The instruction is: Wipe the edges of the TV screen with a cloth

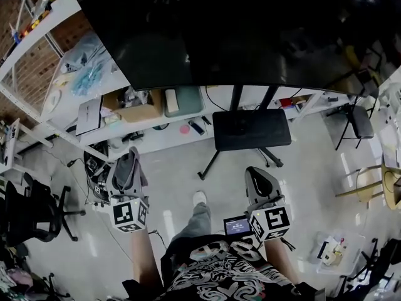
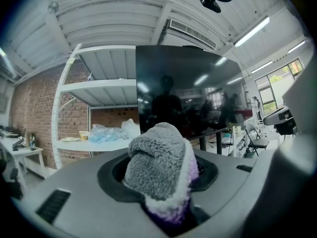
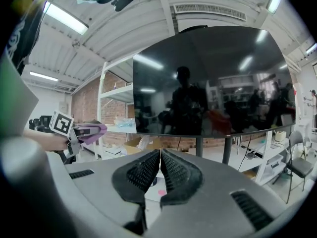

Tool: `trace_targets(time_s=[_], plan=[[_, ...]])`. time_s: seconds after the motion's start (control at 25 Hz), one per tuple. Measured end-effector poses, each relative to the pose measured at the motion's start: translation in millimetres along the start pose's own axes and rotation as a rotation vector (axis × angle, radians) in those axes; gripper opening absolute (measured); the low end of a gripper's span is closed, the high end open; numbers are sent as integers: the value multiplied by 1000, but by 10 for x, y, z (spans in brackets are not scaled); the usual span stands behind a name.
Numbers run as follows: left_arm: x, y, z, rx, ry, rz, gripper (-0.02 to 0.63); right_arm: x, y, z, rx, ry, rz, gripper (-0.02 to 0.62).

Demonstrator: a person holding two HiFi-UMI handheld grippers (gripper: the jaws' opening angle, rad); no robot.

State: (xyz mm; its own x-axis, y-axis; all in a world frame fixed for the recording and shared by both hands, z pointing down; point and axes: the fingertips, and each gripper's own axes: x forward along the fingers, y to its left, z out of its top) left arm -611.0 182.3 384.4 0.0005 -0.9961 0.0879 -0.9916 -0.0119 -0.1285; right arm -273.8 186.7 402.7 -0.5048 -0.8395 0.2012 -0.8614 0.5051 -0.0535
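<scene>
A large black TV screen stands on a wheeled stand ahead of me, also filling the left gripper view and the right gripper view. My left gripper is shut on a fluffy grey and purple cloth, which bulges out between its jaws and shows in the head view. It is held low, well short of the screen. My right gripper is shut with nothing in it, its ribbed pads pressed together, also away from the screen.
White shelving with plastic bags and boxes runs along the left beside the TV. The stand's black base sits on the floor ahead. Office chairs stand at left and a chair at right.
</scene>
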Motion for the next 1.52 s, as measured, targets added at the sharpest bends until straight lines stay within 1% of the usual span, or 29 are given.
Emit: trace_targets(time_s=[0.24, 0.44, 0.64, 0.84, 1.08, 1.28, 1.52], plan=[[653, 186, -94, -10, 31, -1, 206, 628, -125, 47, 13, 35, 10, 32], [1151, 420, -155, -34, 52, 3, 206, 1079, -179, 135, 16, 57, 4, 32], [1638, 639, -201, -42, 62, 2, 206, 1504, -228, 187, 12, 85, -12, 32], [1990, 814, -329, -44, 77, 4, 206, 1848, -232, 172, 18, 107, -31, 32], [2307, 1011, -458, -47, 100, 2, 206, 2014, -267, 138, 29, 132, -80, 32], [2535, 1031, -557, -43, 123, -4, 206, 1995, -365, 97, 35, 154, -127, 32], [2781, 1088, -639, -46, 136, 32, 206, 1960, -504, 51, 31, 161, -161, 32]])
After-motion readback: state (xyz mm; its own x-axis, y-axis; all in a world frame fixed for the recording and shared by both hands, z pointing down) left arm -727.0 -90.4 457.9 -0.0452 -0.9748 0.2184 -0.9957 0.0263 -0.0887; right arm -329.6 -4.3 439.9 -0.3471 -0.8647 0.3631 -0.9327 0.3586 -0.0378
